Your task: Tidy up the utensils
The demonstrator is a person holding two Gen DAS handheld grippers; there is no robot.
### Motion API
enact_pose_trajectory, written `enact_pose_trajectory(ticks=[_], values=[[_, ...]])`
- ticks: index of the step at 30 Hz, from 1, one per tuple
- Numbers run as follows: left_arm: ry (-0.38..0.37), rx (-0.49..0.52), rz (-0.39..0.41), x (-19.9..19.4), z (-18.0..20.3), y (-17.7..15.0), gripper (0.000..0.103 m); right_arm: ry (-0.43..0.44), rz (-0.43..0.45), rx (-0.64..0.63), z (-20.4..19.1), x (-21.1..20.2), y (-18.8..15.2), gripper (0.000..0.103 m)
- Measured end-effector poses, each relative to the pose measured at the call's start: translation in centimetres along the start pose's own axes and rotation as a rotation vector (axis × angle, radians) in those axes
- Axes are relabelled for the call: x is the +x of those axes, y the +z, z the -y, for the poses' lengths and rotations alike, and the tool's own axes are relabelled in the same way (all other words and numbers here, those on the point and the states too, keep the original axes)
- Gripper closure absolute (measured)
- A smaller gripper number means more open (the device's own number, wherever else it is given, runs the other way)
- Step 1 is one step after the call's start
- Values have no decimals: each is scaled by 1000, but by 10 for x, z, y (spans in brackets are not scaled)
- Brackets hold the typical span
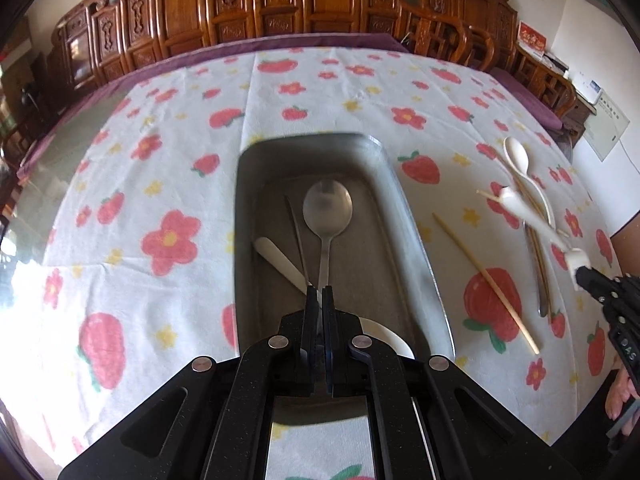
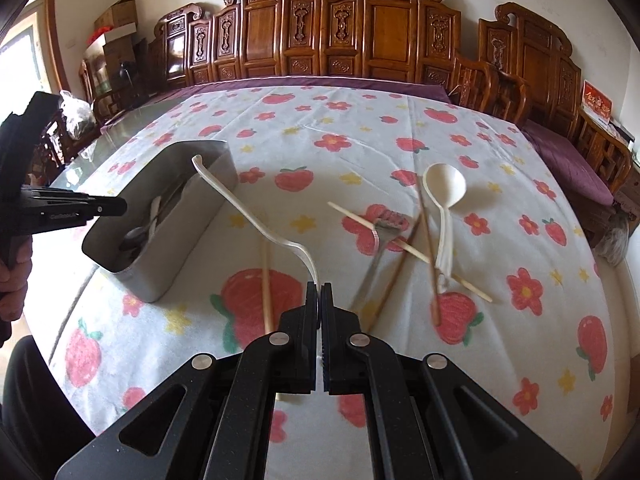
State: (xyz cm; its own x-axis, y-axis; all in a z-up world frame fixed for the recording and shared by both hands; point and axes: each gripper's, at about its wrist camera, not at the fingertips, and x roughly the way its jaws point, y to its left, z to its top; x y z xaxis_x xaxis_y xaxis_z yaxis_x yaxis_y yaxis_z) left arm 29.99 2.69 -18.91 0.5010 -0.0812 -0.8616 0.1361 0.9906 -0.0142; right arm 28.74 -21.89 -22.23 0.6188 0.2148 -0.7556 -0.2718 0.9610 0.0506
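Left gripper point(image 1: 319, 294) clamped on steel spoon point(image 1: 327, 204), lowering into bin point(image 2: 216, 164). Right gripper point(image 2: 320, 292) clamped on white spoon point(image 2: 256, 220). Chopsticks point(image 2: 408, 246), fork point(image 2: 390, 222), ladle point(image 2: 444, 188) left near cloth's right edge.

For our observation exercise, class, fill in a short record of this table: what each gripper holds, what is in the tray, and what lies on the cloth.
Left gripper: shut on the handle of a metal spoon, over the metal tray
Right gripper: shut on a white spoon, held above the cloth
Also in tray: a white-handled utensil
Loose on cloth: second white spoon, chopsticks, a blurred fork
Surface: strawberry-print cloth
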Motion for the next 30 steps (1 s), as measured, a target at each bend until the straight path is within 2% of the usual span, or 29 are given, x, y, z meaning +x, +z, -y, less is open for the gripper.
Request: enact_pose_trajectory(ticks=[3, 10, 14, 22, 26, 30], values=[[15, 19, 44, -21, -4, -1, 101, 8, -13, -4, -17, 8, 7, 101], [21, 15, 121, -67, -26, -4, 101, -36, -38, -69, -62, 25, 35, 101], [21, 0, 151, -89, -42, -5, 101, -91, -66, -124, -83, 39, 58, 101], [32, -29, 205, -116, -70, -7, 100, -247, -103, -349, -137, 70, 90, 101], [37, -45, 221, -125, -82, -11, 89, -268, -128, -399, -155, 85, 93, 101], [39, -60, 226, -129, -93, -16, 89, -261, -141, -419, -167, 90, 91, 101]])
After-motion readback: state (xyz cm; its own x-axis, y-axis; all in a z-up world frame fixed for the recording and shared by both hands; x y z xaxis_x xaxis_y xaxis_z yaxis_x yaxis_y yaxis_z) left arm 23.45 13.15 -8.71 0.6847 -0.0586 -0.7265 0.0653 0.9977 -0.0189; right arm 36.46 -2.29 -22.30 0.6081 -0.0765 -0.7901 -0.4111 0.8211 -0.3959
